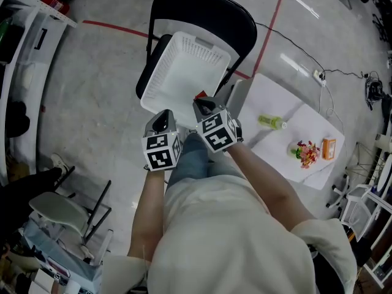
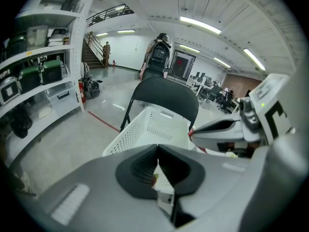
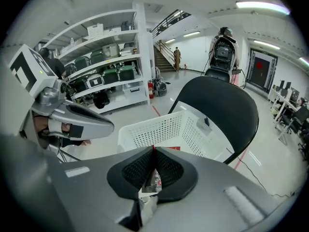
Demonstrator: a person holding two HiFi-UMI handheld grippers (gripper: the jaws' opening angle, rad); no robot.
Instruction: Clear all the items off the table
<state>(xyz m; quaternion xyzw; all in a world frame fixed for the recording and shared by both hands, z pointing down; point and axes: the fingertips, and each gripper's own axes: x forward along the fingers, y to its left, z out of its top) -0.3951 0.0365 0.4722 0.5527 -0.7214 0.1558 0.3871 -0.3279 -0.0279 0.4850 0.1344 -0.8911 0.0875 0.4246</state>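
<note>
The black folding chair [image 1: 202, 8] shows its backrest in full, but the white perforated basket [image 1: 208, 57] resting on it covers most of the seat, and the legs cannot be made out. The white table [image 1: 269, 97] stands just beside the chair; its near corner is hidden behind the right forearm. The person's torso fills the bottom of the head view and runs off its lower edge.

Both grippers hang over the basket's near rim, side by side, their bodies largely masked from above by the marker cubes. The right gripper [image 1: 204, 103] is clenched on a thin red-and-white packet [image 3: 154, 178]; only a red sliver and a strip of print show between the pads, and the print is too small to read. The left gripper [image 1: 163, 115] has its jaws pressed together. A tiny yellowish fleck sits at the pads, too small to identify.

On the table lie a green bottle [image 1: 271, 122], a multicoloured cluster [image 1: 306, 153] and, just beside that, an orange box [image 1: 329, 148]. Their labels are illegible at this distance.
</note>
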